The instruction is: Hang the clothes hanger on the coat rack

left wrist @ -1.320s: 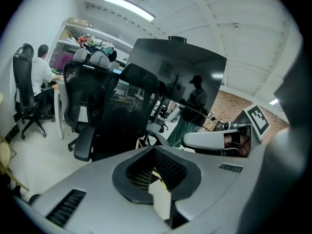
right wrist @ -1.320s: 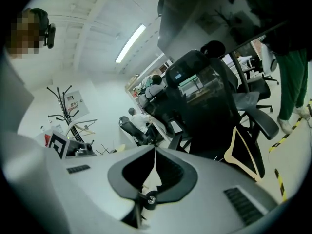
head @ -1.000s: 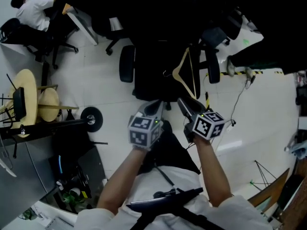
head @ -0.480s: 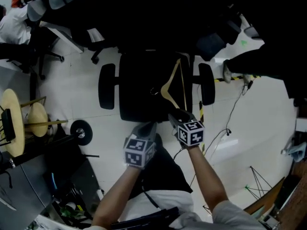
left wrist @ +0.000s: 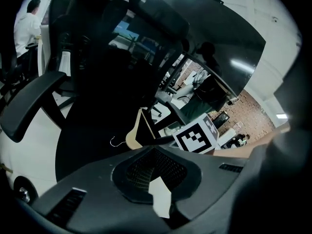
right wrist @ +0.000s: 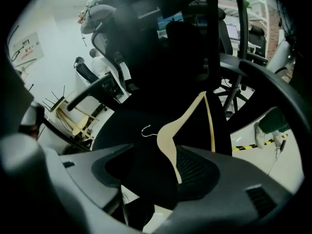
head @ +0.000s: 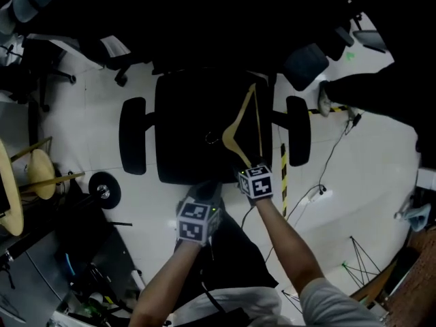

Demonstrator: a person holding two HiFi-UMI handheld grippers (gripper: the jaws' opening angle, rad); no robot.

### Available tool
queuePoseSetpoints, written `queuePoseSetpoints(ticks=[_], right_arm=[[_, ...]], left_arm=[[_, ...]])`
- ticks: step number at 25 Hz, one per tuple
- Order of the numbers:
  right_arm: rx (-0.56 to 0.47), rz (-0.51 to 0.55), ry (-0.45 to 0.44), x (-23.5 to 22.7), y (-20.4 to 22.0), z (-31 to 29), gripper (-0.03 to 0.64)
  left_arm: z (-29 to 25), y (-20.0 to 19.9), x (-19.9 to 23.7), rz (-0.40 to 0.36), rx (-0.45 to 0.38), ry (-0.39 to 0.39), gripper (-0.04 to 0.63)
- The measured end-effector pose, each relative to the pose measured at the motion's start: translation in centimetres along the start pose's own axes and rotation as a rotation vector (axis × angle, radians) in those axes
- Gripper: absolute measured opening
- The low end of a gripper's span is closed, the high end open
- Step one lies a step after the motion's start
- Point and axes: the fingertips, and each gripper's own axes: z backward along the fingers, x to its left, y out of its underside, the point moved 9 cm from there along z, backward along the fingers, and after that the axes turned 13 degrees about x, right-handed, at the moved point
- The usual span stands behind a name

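Wooden hanger (head: 240, 120) lies flat on the black chair seat (head: 180, 114), its wire hook (head: 211, 139) poking toward 9 o'clock. Right claw (head: 245, 167) sits at the hanger's 6 o'clock tip, jaws opening, that wooden arm lying between them, unclamped. Left claw (head: 204, 188), at 8 o'clock of the right one, stands parted a sliver, nothing inside. Black-and-white square markers cover each marker cube (head: 257, 181); yellow-black tape (head: 284, 182) stripes the floor at 3 o'clock

One wooden clothes hanger (head: 240, 122), one black office chair (head: 184, 131), two armrests (head: 133, 145), one yellow-and-black striped floor strip (head: 284, 180).
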Motion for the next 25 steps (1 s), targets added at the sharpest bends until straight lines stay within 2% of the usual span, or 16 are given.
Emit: queuePoseSetpoints(ticks=[8, 12, 16, 25], right_arm=[[0.058, -0.01, 0.048, -1.0, -2.7, -5.9, 0.33], [0.062, -0.012, 0.099, -1.1, -4.5, -8.2, 0.33], [0.125, -0.003, 0.124, -1.2, -4.7, -10.7, 0.33], [0.193, 0.016, 0.211, -0.5, -5.0, -12.2, 0.317]], left_arm=[[-2.0, -0.5, 2.5, 0.071, 0.007, -0.014, -0.003], [-2.1, -0.9, 3.8, 0.1, 0.0, -0.024, -0.003], [-2.0, -1.1, 5.2, 0.137, -0.014, -0.037, -0.003], [-1.3, -0.4, 6.9, 0.196, -0.02, -0.062, -0.003]])
